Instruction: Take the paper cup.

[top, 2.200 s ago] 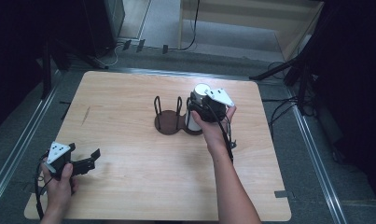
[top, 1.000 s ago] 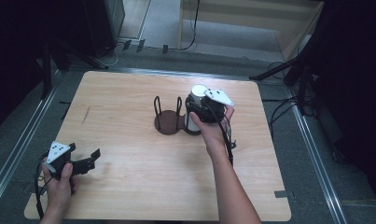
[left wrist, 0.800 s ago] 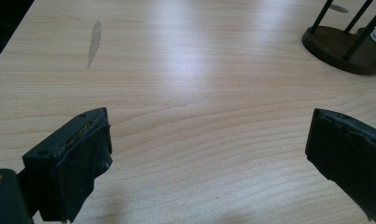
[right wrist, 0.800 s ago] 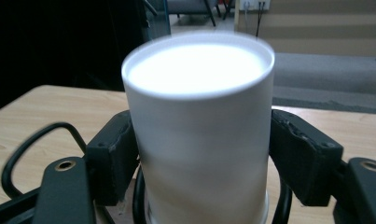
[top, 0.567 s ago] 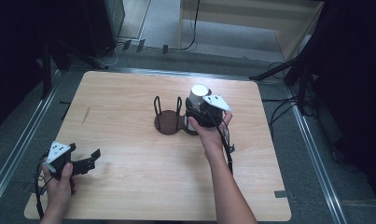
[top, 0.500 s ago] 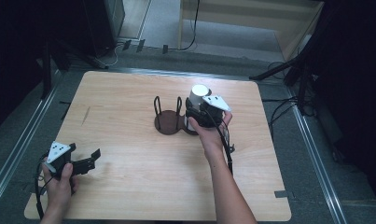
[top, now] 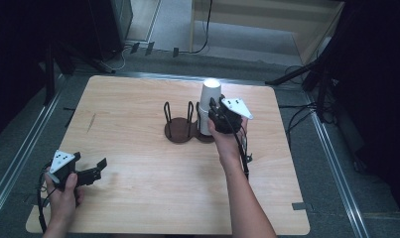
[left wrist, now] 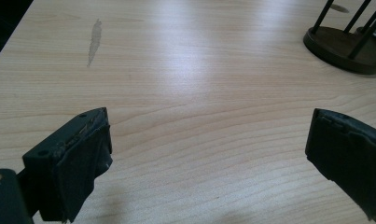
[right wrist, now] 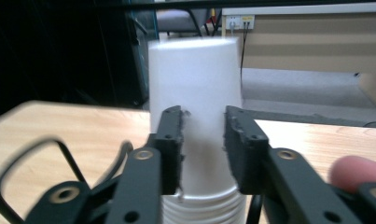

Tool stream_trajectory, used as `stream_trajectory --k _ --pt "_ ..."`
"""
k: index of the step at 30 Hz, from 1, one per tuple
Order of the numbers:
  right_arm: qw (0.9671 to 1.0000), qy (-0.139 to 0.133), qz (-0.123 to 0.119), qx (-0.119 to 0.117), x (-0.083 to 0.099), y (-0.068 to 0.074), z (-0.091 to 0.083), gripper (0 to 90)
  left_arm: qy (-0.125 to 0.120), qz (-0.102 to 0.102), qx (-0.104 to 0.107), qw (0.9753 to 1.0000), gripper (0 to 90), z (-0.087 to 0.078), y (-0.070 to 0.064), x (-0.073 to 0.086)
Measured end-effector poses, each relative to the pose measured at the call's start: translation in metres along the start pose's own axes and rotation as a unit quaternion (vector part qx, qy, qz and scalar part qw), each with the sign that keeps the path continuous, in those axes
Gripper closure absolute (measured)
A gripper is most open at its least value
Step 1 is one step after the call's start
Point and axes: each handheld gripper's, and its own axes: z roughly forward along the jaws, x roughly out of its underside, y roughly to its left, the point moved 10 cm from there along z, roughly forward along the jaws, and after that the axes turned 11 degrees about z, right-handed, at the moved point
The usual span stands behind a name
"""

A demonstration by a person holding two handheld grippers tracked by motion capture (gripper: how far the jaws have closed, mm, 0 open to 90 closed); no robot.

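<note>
A white paper cup (top: 210,94) (right wrist: 195,70) stands upside down, raised above a stack of like cups (right wrist: 200,209) on the right half of a dark brown holder (top: 180,133). My right gripper (top: 213,112) (right wrist: 203,149) is shut on the cup's lower wall from the near side. The holder's left half carries bare black wire loops (right wrist: 34,156). At the table's front left my left gripper (top: 97,169) (left wrist: 209,158) hangs just over the wood, open, with nothing between its fingers. The holder's base (left wrist: 344,46) lies far ahead of it to the right.
The wooden table (top: 138,198) has a faint grey smear (left wrist: 94,39) near its left side. Metal rails run along both sides, and cables lie on the floor behind and to the right. A pale wooden cabinet stands at the back.
My right gripper has risen with the white cup, and the cup now stands higher above the stack. The left gripper has not moved.
</note>
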Motion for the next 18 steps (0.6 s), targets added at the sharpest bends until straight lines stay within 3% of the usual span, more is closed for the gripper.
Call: stream_trajectory --k 2,6,7,12,18 --pt "0.9999 0.008 -0.008 0.0 -0.002 -0.001 0.0 49.6 0.0 0.001 0.001 1.0 1.0 0.0 0.0 0.0" --pt "0.9995 0.029 -0.011 -0.003 0.007 -0.002 0.004 35.6 0.0 0.0 0.001 1.0 1.0 0.0 0.0 0.0" --pt "0.9992 0.036 -0.012 -0.011 0.011 -0.002 0.007 27.9 0.0 0.001 0.002 1.0 1.0 0.0 0.0 0.0" --pt "0.9981 0.057 -0.024 -0.01 0.017 -0.003 0.02 20.3 0.0 0.001 0.002 1.0 1.0 0.0 0.0 0.0" --pt "0.9981 0.052 -0.032 -0.007 0.02 -0.004 0.032 18.2 0.0 0.001 0.003 1.0 1.0 0.0 0.0 0.0"
